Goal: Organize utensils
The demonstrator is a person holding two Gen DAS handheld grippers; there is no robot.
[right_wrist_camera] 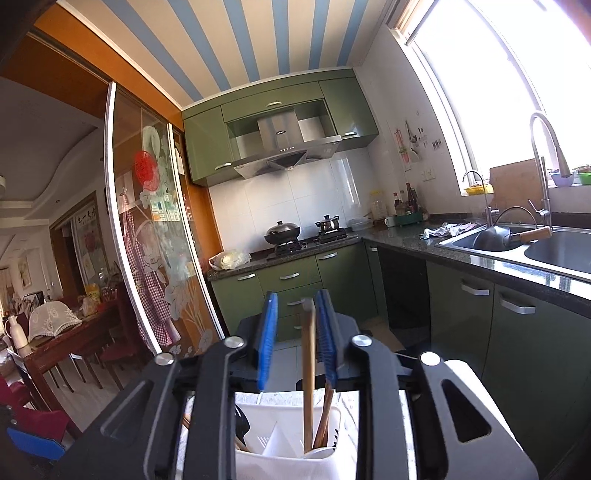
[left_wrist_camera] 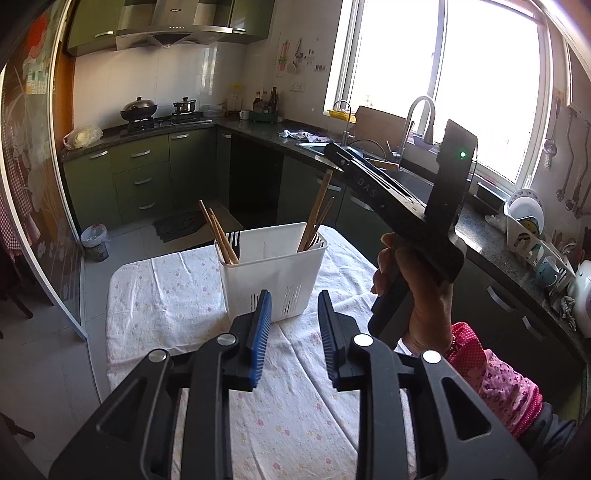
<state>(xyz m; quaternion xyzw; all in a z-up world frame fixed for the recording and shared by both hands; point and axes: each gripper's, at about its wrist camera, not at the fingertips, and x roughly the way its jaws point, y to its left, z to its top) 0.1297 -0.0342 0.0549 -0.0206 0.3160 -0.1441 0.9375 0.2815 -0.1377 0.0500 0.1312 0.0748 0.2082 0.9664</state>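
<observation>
utensil holder [right_wrist_camera: 291, 458] bottom cut off, chopstick [right_wrist_camera: 307, 369] lower end hidden inside

"DAS" reads on right gripper [left_wrist_camera: 334, 155] body; hood [left_wrist_camera: 166, 31] badge too small.

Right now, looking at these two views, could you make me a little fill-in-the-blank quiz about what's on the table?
1. The utensil holder on the table is ____ in colour.
2. The sticks standing in it are wooden ____.
3. The left gripper holds ____.
4. The tablecloth has a ____ print.

Missing words: white; chopsticks; nothing; floral
</observation>
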